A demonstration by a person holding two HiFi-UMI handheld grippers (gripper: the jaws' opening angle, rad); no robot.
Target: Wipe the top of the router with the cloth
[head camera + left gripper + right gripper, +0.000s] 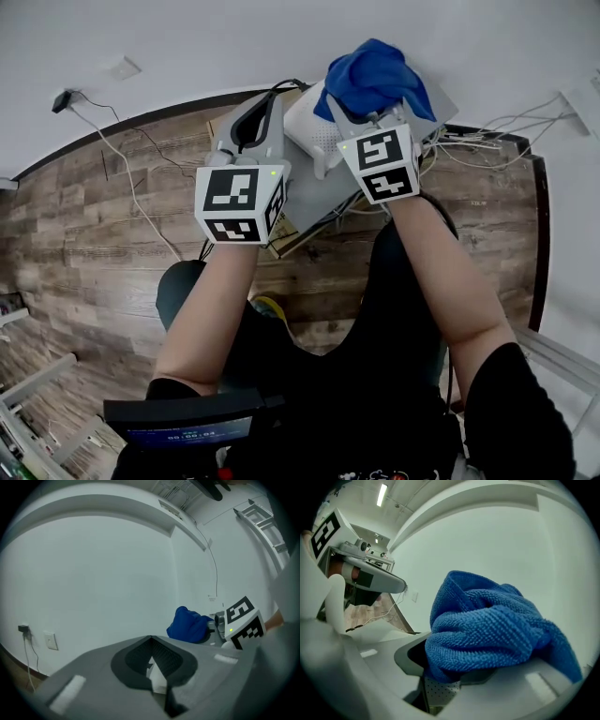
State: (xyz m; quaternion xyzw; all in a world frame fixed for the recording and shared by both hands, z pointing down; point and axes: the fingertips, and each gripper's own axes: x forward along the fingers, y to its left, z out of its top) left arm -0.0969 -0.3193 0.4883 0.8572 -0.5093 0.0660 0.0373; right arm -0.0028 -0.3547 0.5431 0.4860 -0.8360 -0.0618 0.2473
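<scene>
The right tool (377, 120) is clamped on a bunched blue cloth (373, 75). In the right gripper view the towelling fills the hollow between the jaws and bulges out over their upper edge. In the head view the cloth sits at the far right corner of the white router (312, 131), against the pale wall (187, 47). Whether the cloth touches the router's top cannot be told.

The router stands on a grey bench (314, 202), between the two tools. The left tool (253, 122) is just beside the router's left side. In the left gripper view its jaws are drawn together. Only a pale sliver shows between the dark pads (136, 660), and nothing else sits between them. That view also shows the cloth and the right tool's marker cube (241, 620) off to the right, and a wall socket (50, 641) low on the left.

A wooden floor (94, 225) lies below the bench. Thin cables (487, 141) trail from the right of the router, and another cable (131, 178) runs across the floor on the left.
</scene>
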